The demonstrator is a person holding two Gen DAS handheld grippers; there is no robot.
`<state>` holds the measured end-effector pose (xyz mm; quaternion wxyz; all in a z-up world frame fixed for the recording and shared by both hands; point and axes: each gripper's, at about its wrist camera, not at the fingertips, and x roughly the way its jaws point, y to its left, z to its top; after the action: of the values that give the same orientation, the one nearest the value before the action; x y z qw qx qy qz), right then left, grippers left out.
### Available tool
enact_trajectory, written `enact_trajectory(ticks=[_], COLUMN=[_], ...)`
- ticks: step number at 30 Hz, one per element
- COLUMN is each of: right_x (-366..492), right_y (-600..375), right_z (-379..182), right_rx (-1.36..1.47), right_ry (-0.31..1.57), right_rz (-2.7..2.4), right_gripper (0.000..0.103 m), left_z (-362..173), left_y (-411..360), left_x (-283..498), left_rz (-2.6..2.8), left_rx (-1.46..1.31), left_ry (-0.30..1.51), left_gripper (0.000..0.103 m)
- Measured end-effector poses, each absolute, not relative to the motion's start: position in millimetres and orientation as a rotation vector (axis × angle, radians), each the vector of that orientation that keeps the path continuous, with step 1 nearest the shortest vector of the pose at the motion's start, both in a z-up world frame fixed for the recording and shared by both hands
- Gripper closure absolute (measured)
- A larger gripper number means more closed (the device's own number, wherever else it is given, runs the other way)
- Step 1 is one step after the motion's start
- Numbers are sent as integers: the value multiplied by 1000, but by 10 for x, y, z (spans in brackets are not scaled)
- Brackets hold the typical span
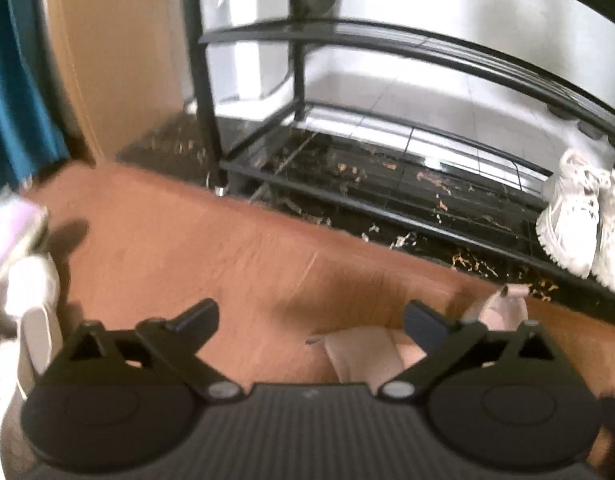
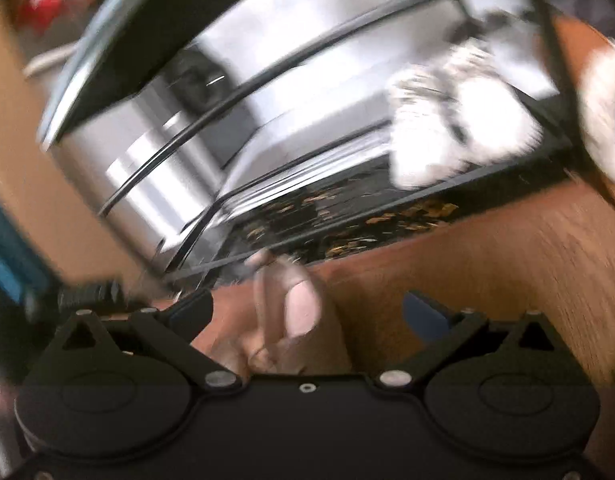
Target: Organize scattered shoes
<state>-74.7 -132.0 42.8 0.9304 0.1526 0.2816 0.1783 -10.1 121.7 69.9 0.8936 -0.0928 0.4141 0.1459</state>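
My left gripper is open wide over the brown floor with nothing between its fingers. Just below and to the right of it lie pale pink shoes, partly hidden by the right finger. A black metal shoe rack stands ahead, with a pair of white chunky sneakers on the right of its lowest shelf. In the blurred right wrist view, my right gripper is also open. A pink shoe lies on the floor between its fingers, clear of both pads. The rack and white sneakers are ahead.
More pale pink and white shoes lie at the left edge. A teal curtain and a tan wooden panel stand left of the rack. A black marbled strip runs under the rack. Another white shoe shows right of it.
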Motion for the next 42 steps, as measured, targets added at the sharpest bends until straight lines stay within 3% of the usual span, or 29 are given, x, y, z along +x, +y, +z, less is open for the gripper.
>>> enact_trajectory(ticks=[2, 4, 6, 15, 18, 20, 24, 28, 34, 39, 42], right_x=[-809, -883, -855, -426, -309, -240, -165, -152, 23, 48, 6], right_y=[-1181, -886, -590, 170, 339, 416, 412, 318, -101, -262, -437], right_z=[463, 478, 416, 121, 17, -68, -176, -187, -341, -501, -473], right_rx=[231, 62, -69, -287, -363, -399, -325, -227, 372, 486, 507], right_ry=[572, 579, 626, 824, 879, 923, 978, 979, 960, 977, 979], right_rz=[416, 500, 556, 610, 578, 553, 517, 530, 586, 571, 549], right_gripper=[2, 14, 20, 20, 39, 41, 48, 65, 66, 66, 59], left_z=[660, 590, 487, 270, 175, 101, 77, 103, 248, 188, 172], left_y=[1408, 1589, 1694, 1753, 1830, 1871, 1838, 1841, 1841, 1867, 1876], left_x=[-109, -142, -170, -74, -17, 13, 6, -28, -149, -99, -85], left_rz=[328, 328, 304, 321, 324, 329, 310, 309, 312, 334, 341], left_rx=[-257, -382, -509, -585, -649, -688, -687, -703, -688, -709, -711], left_ry=[872, 863, 834, 833, 851, 873, 877, 856, 743, 778, 785], left_gripper=[4, 4, 4, 4, 4, 4, 4, 4, 4, 4, 4])
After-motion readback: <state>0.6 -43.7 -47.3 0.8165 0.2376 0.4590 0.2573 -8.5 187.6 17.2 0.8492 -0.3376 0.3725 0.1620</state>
